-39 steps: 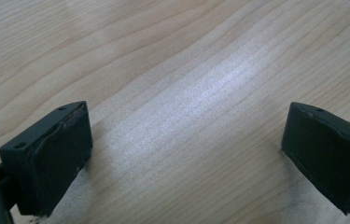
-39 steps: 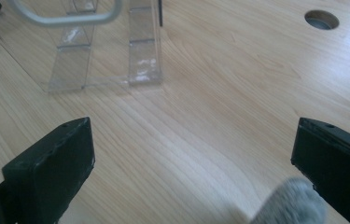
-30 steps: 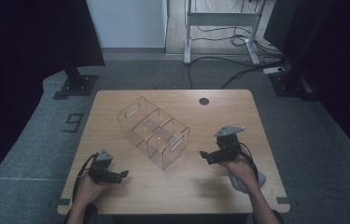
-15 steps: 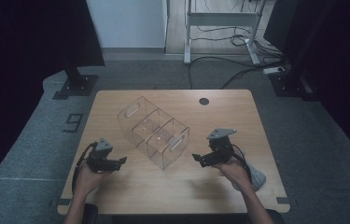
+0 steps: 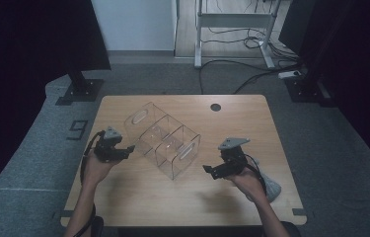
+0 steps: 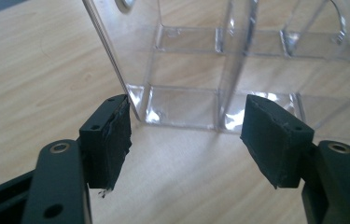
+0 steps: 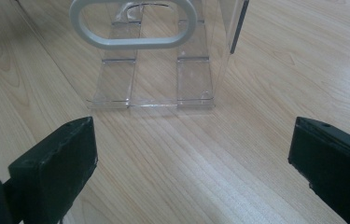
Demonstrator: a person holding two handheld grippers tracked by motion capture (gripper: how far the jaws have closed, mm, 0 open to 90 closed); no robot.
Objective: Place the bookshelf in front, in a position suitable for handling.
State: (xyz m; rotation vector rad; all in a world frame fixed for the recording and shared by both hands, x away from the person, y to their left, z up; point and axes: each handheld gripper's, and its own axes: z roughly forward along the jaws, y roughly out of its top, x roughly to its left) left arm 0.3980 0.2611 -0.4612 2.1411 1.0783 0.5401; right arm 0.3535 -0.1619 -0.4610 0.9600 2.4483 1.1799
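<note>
organizer (image 7: 154,60) handle hole faces right gripper (image 7: 191,168).

Clear plastic three-compartment organiser box (image 6: 238,60): top and right side cut off by the frame in the left gripper view; upper walls run out of the frame. In the right gripper view, the same box (image 7: 158,70) cut at the top edge; its oval handle cutout clipped along its upper rim. Contents of the compartments too small to tell in the high view. Person's forearms cut by the bottom edge there. Grey object (image 5: 273,186) beside the right hand partly hidden behind it; kind cannot be told.
</note>
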